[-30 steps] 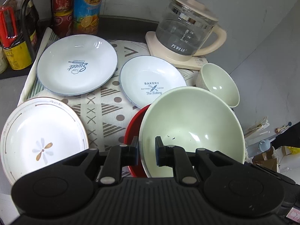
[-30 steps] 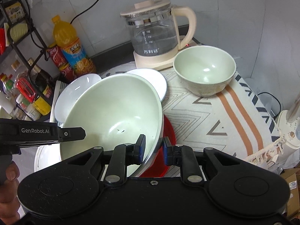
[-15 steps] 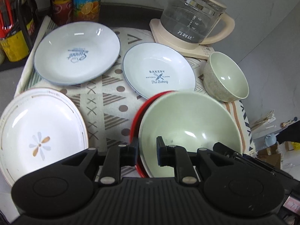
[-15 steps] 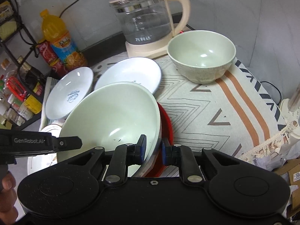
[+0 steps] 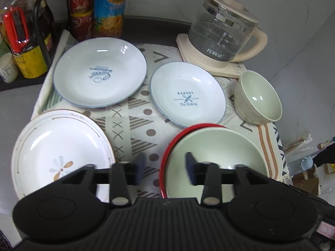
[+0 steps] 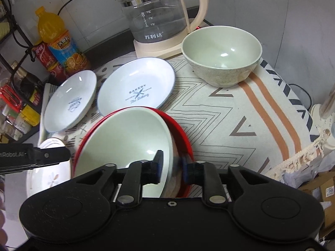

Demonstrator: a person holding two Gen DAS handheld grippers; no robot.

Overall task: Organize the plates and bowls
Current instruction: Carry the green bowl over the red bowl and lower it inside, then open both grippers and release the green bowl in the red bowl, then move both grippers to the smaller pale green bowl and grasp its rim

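A large pale green bowl (image 5: 217, 159) (image 6: 129, 138) sits inside a red plate (image 5: 167, 152) (image 6: 180, 131) on the patterned cloth. My left gripper (image 5: 164, 167) is open, its fingers straddling the bowl's left rim without gripping. My right gripper (image 6: 171, 167) is open a little, its fingers on either side of the bowl's right rim. A small green bowl (image 5: 259, 98) (image 6: 222, 56) stands near the kettle. A "Bakery" plate (image 5: 188, 98) (image 6: 136, 90), a "Sweet" plate (image 5: 100, 71) (image 6: 71, 102) and a white flower plate (image 5: 60, 152) (image 6: 50, 167) lie around.
A glass kettle (image 5: 224, 33) (image 6: 161, 14) on a cream base stands at the back. Bottles and cans (image 5: 106, 6) (image 6: 62, 44) and a wire rack (image 5: 41, 21) crowd the back left. The cloth's fringed edge (image 6: 301, 156) drops off at the right.
The large green bowl came down level into the red plate. Both grippers let go of its rim: the left opened wide, the right slightly.
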